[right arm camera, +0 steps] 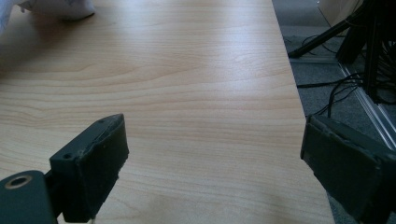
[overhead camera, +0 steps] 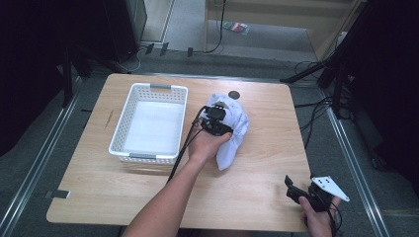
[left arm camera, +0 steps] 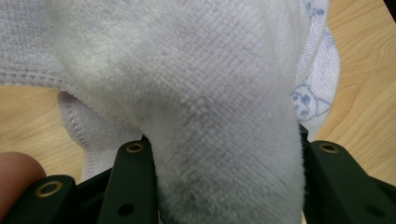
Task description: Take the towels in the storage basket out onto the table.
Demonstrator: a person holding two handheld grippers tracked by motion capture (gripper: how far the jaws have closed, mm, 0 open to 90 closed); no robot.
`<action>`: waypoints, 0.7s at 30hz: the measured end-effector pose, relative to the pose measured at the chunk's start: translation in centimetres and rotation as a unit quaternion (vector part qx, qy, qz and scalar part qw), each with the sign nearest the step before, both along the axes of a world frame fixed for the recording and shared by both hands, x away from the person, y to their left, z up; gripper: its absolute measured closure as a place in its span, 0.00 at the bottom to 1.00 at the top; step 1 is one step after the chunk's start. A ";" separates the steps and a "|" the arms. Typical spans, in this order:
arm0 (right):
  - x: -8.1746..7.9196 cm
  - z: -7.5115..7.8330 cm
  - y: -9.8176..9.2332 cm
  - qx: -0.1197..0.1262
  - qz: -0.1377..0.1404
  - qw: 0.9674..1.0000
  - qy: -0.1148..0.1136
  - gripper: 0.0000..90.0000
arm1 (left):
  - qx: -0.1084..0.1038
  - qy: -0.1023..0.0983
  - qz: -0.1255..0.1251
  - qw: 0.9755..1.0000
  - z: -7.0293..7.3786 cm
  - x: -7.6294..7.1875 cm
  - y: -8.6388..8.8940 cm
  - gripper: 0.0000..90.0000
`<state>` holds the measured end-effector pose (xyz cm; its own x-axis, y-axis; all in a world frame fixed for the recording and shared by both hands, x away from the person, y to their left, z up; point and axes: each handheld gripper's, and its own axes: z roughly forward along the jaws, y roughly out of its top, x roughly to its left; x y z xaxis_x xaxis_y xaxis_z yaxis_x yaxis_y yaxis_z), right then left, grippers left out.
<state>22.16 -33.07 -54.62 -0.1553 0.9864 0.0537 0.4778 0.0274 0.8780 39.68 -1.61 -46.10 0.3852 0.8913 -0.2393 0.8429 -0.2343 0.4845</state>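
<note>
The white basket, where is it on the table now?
In the high view the basket stands on the left half of the table, just left of the cloth that the left tool grips.

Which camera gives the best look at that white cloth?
The high view: it shows the whole cloth bunched on the table beside the basket. The left gripper view shows its weave close up between the left tongs. The right gripper view catches one corner.
</note>
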 end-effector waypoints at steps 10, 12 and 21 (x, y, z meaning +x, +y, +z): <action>0.0 0.0 0.0 0.001 0.000 1.000 -0.001 0.08 | 0.008 0.004 0.001 1.000 -1.0 -0.1 -0.2 0.50; 0.0 0.0 0.0 0.000 0.000 1.000 -0.001 0.08 | 0.006 0.011 0.008 1.000 -1.0 0.1 -0.2 0.33; 0.0 0.0 0.0 0.000 -0.001 1.000 0.001 0.08 | -0.002 0.003 -0.017 1.000 0.4 0.1 0.4 0.00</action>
